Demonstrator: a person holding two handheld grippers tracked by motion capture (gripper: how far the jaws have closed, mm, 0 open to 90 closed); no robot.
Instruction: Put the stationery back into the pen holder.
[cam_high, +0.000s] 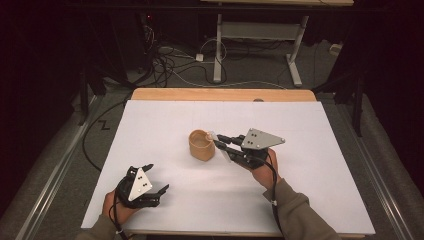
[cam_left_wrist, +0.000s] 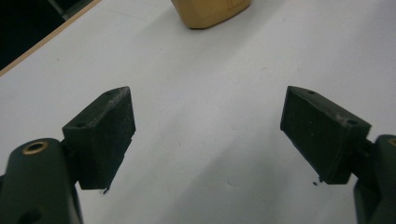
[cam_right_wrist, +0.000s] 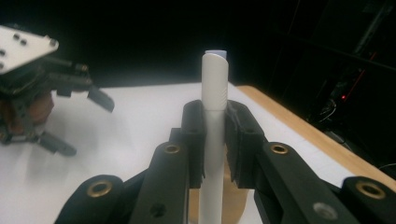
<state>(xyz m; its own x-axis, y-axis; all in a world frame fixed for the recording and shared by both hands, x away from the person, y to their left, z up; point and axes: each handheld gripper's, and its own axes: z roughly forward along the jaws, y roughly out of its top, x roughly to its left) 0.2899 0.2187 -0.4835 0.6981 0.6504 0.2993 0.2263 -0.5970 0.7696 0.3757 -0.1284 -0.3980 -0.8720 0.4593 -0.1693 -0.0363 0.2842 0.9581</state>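
The right gripper (cam_high: 220, 141) clamps a slim white plastic pen (cam_right_wrist: 214, 135) just beside the tan wooden cup (cam_high: 201, 145) at mid-table, seemingly to drop it in, while the left gripper (cam_high: 155, 177), jaws apart and empty, waits nearby.

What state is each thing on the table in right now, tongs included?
Left tongs: open, nothing between them, resting low over the white sheet.
Right tongs: shut on the white pen.
White pen: clamped, its lower end at the cup's rim.
Tan cup: upright on the white sheet, mouth open.
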